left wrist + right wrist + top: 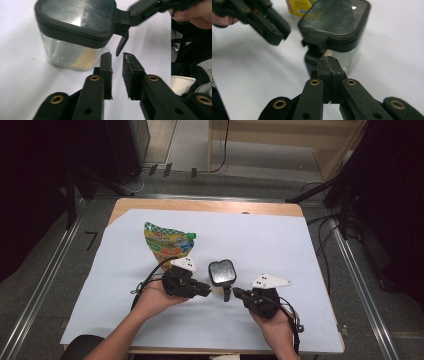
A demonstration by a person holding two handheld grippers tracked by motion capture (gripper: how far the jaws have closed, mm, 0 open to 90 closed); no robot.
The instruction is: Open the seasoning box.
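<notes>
A clear square jar (222,271) with a black lid stands on the white sheet between my grippers; pale granules lie in its bottom (82,58). A black latch tab (122,45) hangs from the lid's edge. My left gripper (206,290) sits just left of the jar, jaws a little apart and nothing between them (117,56), the tab just ahead of the gap. From the right, my right gripper (236,292) points at the jar with its jaws pressed together (328,58), tips against the tab side of the jar (337,17). A colourful spouted pouch (167,245) lies behind the left gripper.
The white sheet (300,250) covers most of a wooden table (200,205), with bare room to the right and far side. A small white cone-shaped piece (182,83) lies near the person's edge. Metal rails and cables run on the floor around the table.
</notes>
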